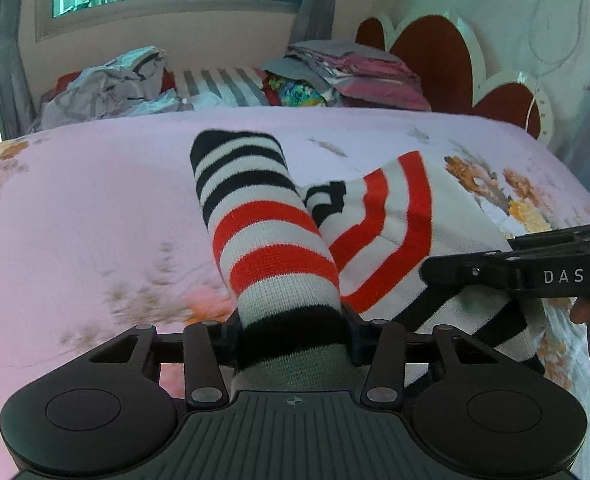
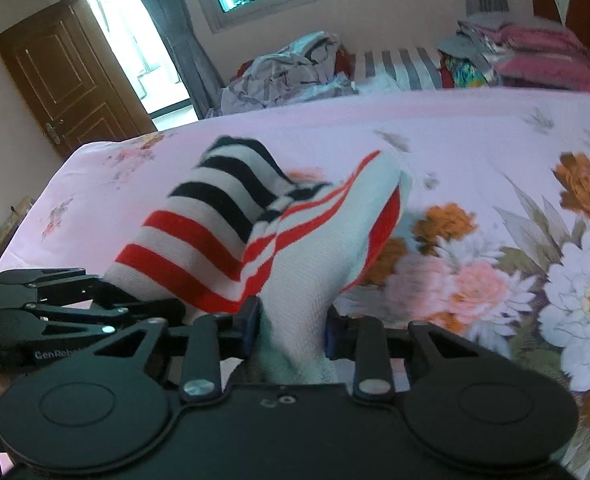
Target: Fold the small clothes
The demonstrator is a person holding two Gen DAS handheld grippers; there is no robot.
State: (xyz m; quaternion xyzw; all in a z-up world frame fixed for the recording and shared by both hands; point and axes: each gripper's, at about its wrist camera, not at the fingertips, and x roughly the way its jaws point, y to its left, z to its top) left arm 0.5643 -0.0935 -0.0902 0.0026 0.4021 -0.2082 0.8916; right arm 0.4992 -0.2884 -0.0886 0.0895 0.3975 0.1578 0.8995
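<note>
Left gripper clamping a striped sleeve of the small knitted sweater, black band squeezed between the jaws, sleeve lying straight ahead. Right gripper clamping the sweater's white edge, cloth bunching forward between its jaws and lifting off the pink flowered bedsheet beneath. Grippers sitting close, side by side. Piles of clothes lying well beyond both, along the far side of the bed.
</note>
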